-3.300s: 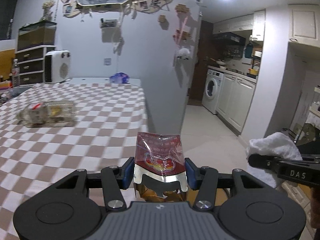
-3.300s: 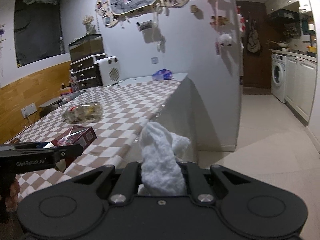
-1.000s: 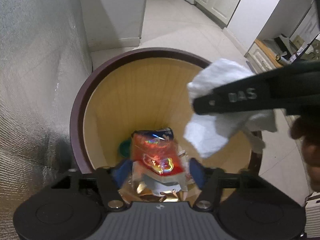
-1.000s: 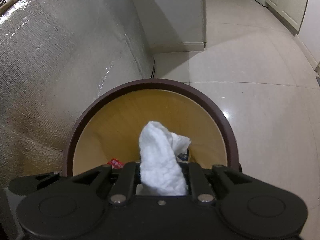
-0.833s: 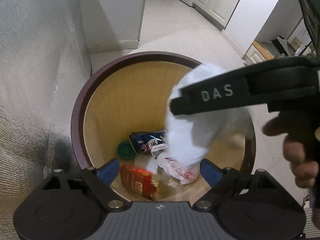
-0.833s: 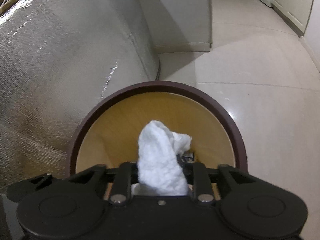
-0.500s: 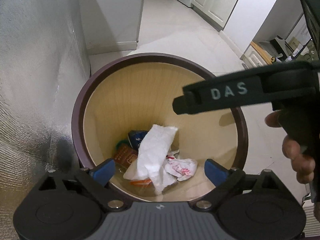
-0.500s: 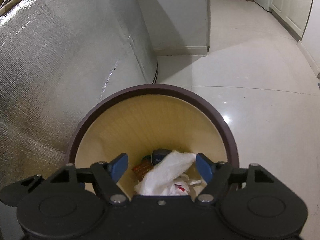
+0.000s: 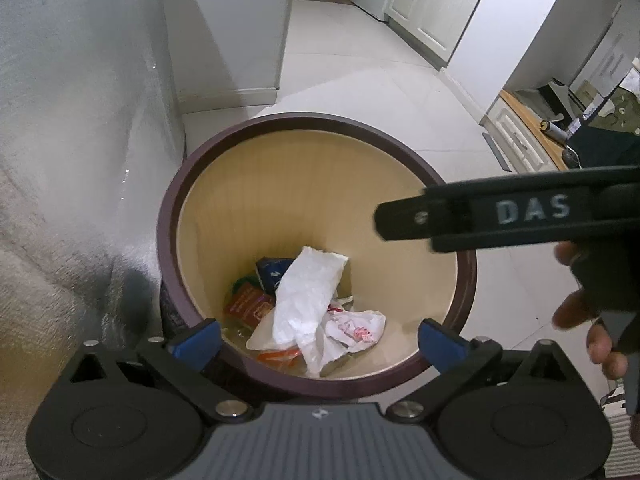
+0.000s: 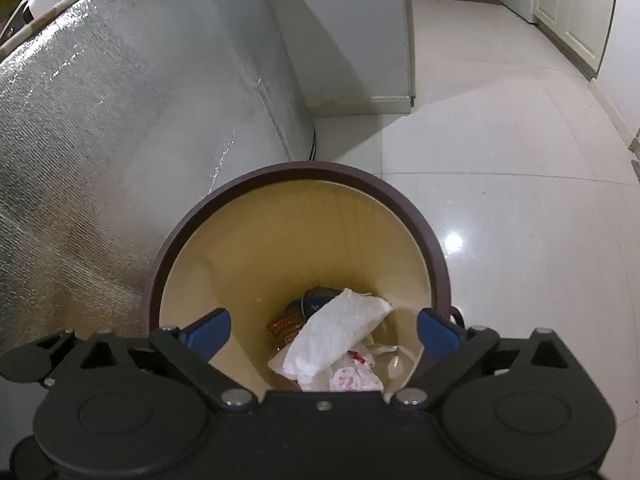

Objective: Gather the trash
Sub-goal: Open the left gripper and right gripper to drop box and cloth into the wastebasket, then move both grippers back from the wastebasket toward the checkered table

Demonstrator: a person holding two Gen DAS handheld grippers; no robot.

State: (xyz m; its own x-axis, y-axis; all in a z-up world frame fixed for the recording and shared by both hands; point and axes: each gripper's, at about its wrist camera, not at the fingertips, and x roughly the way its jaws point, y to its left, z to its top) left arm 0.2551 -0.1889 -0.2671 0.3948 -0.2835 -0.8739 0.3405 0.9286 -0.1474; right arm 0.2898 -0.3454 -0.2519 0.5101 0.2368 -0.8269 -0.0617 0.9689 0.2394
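In the left wrist view, the left tongs (image 9: 318, 338) are opening wide and empty over the bin (image 9: 168, 240), where the white tissue (image 9: 306, 292) and red wrapper (image 9: 248, 304) are lying. In the right wrist view, the right tongs (image 10: 322, 330) are likewise opening wide, holding nothing, above that tissue (image 10: 336, 334).

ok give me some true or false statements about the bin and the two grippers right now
1. The white paper towel lies inside the bin. True.
2. The left gripper is clamped on a red snack wrapper. False: nothing is between its fingers, which are opening; the red wrapper lies in the bin.
3. The right gripper has nothing between its fingers. True; its fingers are opening above the bin.
4. The bin is empty apart from the towel. False: a dark blue can and a crumpled white and red wrapper are in it too.
5. The bin stands on a checkered tablecloth. False: it stands on the pale tiled floor.
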